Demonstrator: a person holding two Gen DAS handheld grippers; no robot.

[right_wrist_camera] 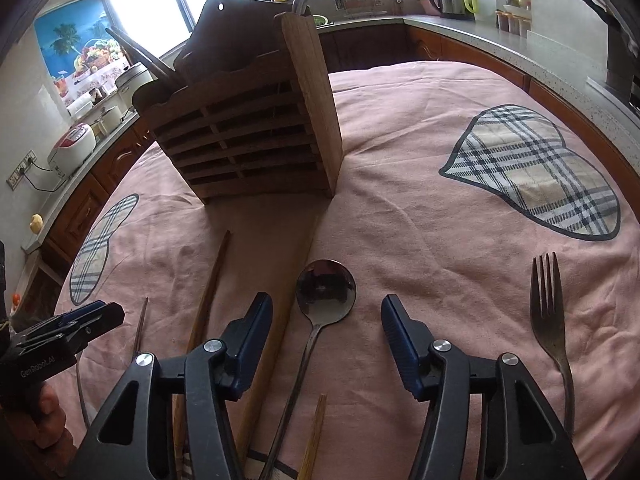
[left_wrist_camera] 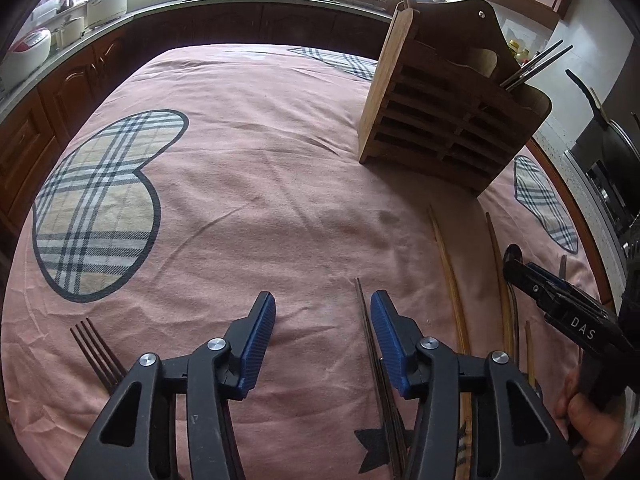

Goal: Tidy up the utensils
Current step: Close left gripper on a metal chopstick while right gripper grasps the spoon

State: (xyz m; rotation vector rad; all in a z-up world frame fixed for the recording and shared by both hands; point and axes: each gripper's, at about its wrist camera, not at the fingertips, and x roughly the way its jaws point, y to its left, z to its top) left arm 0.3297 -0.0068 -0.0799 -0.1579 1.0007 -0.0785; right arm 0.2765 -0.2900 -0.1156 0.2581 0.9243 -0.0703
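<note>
The spoon (right_wrist_camera: pixel 325 292) lay between the right gripper (right_wrist_camera: pixel 326 326)'s half-open jaws, touching neither, bowl just beyond their tips. A thin metal chopstick (left_wrist_camera: pixel 366 320) lay just inside the left gripper (left_wrist_camera: pixel 323 330)'s right jaw, jaws likewise parted, empty. Farther off stood the wooden holder (right_wrist_camera: pixel 256 136) on the pink-clothed worktop (right_wrist_camera: pixel 400 200).
</note>
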